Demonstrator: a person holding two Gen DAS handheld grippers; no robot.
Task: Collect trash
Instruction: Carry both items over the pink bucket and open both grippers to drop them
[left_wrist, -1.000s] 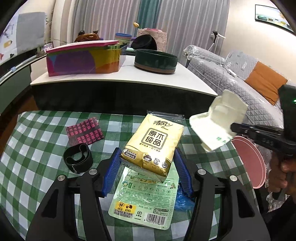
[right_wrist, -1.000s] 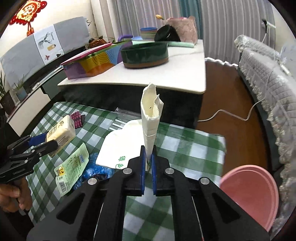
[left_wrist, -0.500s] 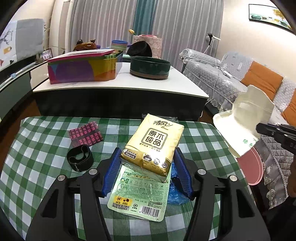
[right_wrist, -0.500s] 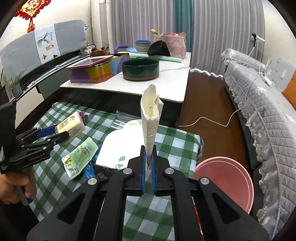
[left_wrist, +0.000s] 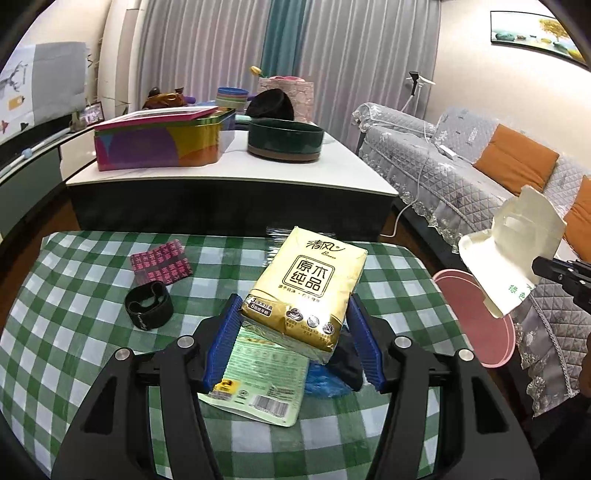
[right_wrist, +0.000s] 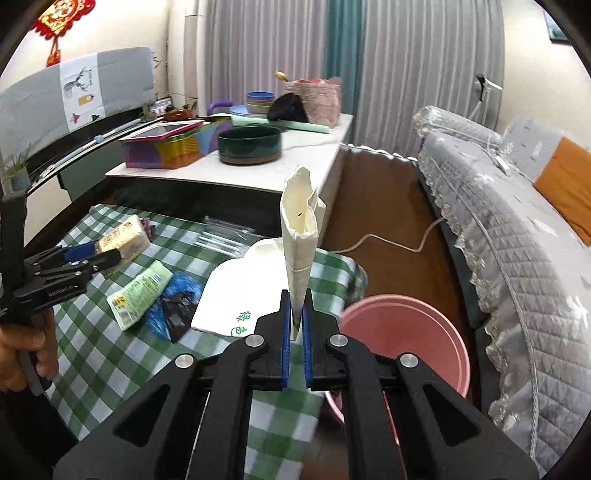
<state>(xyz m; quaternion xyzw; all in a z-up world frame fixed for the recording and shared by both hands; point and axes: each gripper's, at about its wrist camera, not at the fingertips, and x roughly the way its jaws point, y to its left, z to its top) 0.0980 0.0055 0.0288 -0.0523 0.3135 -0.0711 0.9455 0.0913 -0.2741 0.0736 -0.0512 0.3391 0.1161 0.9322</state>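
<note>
My left gripper (left_wrist: 293, 339) is shut on a yellow tissue pack (left_wrist: 306, 284) and holds it above the green checked table (left_wrist: 74, 332); it also shows in the right wrist view (right_wrist: 123, 240). My right gripper (right_wrist: 295, 328) is shut on a white foam food box (right_wrist: 299, 236), held up beside the table's right edge; the box also shows in the left wrist view (left_wrist: 509, 251). A pink bin (right_wrist: 406, 332) stands on the floor to the right, below the box. A green wrapper (left_wrist: 258, 380), blue plastic (left_wrist: 325, 380) and a black scrap (left_wrist: 347, 354) lie under the tissue pack.
A black band (left_wrist: 147, 310) and a red patterned packet (left_wrist: 162, 262) lie at the table's left. Clear plastic packaging (right_wrist: 225, 236) lies at the far edge. Behind stands a white low table (left_wrist: 229, 173) with a colourful tin and a dark bowl. A grey sofa (right_wrist: 517, 258) is at the right.
My right gripper has carried the foam box to the right, off the table and over towards the pink bin. My left gripper has drawn back a little, still holding the tissue pack.
</note>
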